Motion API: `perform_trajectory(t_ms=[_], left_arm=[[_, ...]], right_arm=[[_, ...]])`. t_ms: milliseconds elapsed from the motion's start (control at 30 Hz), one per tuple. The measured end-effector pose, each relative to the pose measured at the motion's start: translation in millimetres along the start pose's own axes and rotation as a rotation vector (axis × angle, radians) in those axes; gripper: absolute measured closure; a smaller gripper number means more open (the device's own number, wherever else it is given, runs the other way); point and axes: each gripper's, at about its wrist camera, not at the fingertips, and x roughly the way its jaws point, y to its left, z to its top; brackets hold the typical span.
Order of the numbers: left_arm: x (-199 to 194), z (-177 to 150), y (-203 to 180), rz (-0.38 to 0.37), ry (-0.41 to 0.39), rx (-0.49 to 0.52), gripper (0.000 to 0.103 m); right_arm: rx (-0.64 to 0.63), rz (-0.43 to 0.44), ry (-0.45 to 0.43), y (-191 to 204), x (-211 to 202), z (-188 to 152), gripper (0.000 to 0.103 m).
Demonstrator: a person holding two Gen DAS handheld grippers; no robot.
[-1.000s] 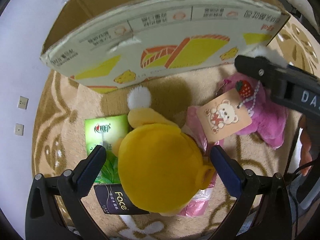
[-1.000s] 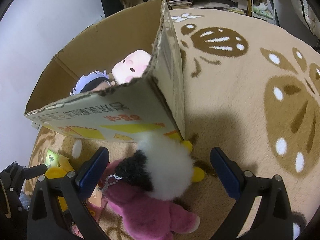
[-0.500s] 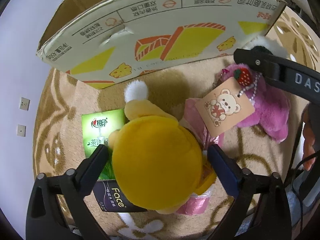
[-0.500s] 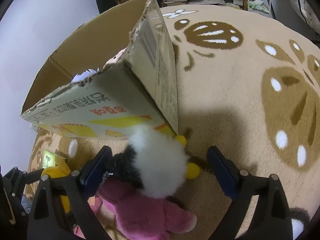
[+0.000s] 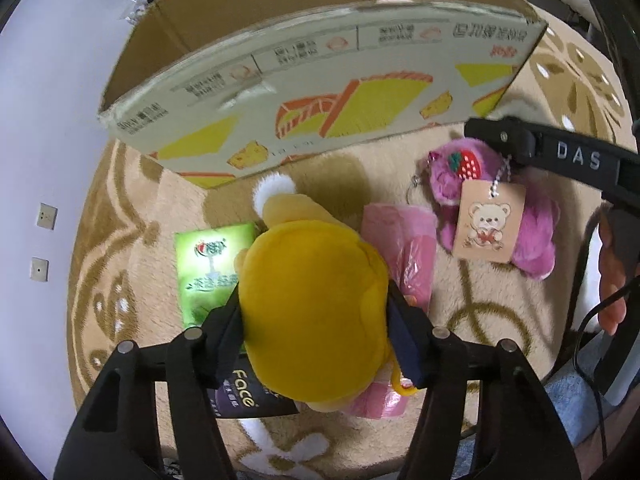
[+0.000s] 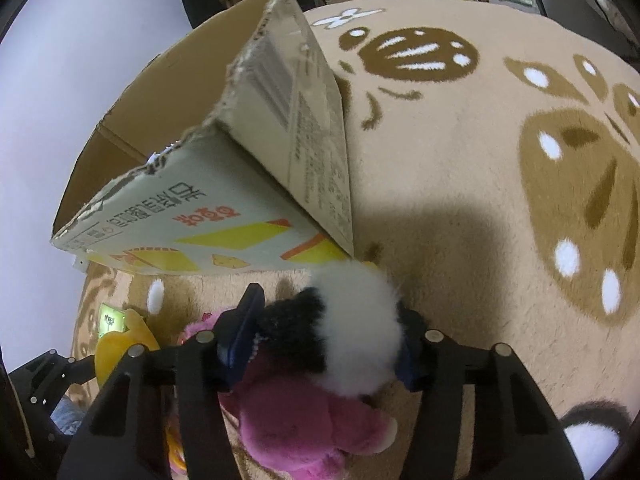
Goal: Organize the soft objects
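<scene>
Left wrist view: your left gripper [image 5: 316,334] has just been closing and its pads now squeeze the yellow plush [image 5: 316,304] on the rug [image 5: 480,304], right in front of the cardboard box [image 5: 320,96]. A green packet [image 5: 208,268] and a pink bag [image 5: 404,248] lie either side of it.

Right wrist view: your right gripper [image 6: 324,340] has just been closing too, now clamped on the black-and-white fluffy toy [image 6: 352,328], which sits on the pink plush [image 6: 304,420] just beside the box corner.
</scene>
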Motion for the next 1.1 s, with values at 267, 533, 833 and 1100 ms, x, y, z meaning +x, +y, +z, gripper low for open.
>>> perform_trajectory(t_ms=[267, 533, 833, 1100], left_arm=[[-22.0, 4.1, 8.2, 0.016, -0.093, -0.057, 0.041], [-38.8, 8.3, 23.6, 0.023, -0.157, -0.111, 0.041], [-64.2, 8.3, 44.6, 0.043, -0.239, -0.178, 0.041], [-85.9, 13.0, 58.1, 0.058, -0.33, -0.197, 0.041]], right_arm=[[-0.01, -0.002, -0.02, -2.9, -13.5, -2.3, 0.05], [-0.038, 0.034, -0.107, 6.6, -50.7, -2.1, 0.051], [-0.096, 0.066, -0.16, 34.8, -71.7, -8.3, 0.051], [-0.161, 0.107, -0.234, 56.6, -93.2, -6.7, 0.051]])
